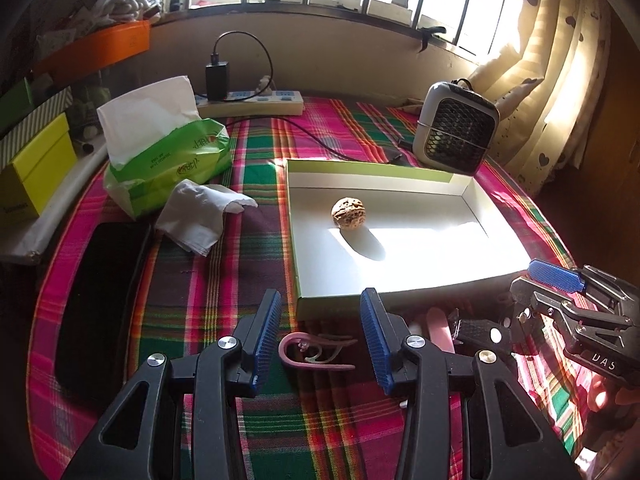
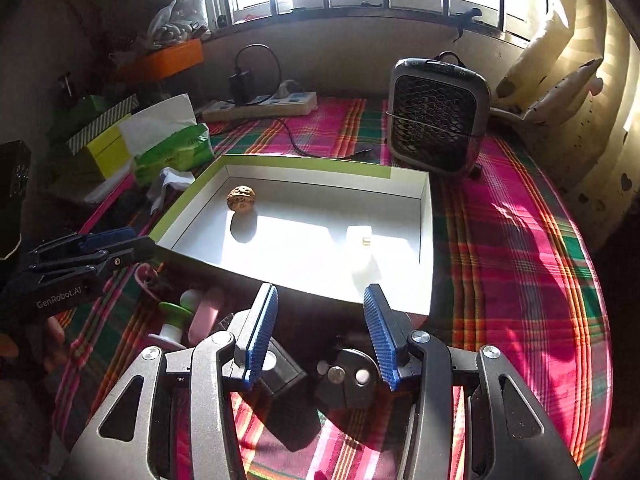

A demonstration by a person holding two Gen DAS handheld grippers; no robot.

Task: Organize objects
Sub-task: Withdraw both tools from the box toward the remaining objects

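Left wrist view: left gripper (image 1: 320,334) jaws apart, nothing between the pads, nothing touched. Pink ear-hook piece (image 1: 312,354) lies on the plaid cloth (image 1: 248,280) in the gap between the fingers, low and apart from both pads. White shallow box (image 1: 400,240) with green outer rim sits just beyond the fingertips; its near wall is close to the right finger's tip. Walnut (image 1: 348,213) lies inside the box toward its far left part, well ahead of the jaws. Right gripper (image 1: 560,292) enters at the right edge, one blue pad visible; its opening can't be judged from here. Crumpled tissue (image 1: 204,216) and green tissue pack (image 1: 168,156) left of the box, small fan heater (image 1: 456,124) behind it, power strip (image 1: 256,102) at the wall.

Right wrist view: right gripper (image 2: 320,336) jaws partly open, pads hold nothing. A black clamp-like part (image 2: 344,380) lies on the cloth below the gap, nearer the right finger; contact unclear. A black block (image 2: 280,368) sits just beside the left finger's pad. Box near wall (image 2: 312,280) just past the tips. Walnut (image 2: 241,198) in the box's far left area, apart from the jaws. A small pale item (image 2: 362,238) lies in the sunlit box floor, too washed out to identify. Left gripper (image 2: 92,252) comes in from the left, over a green-and-white object (image 2: 174,320) and a pink item (image 2: 206,316).
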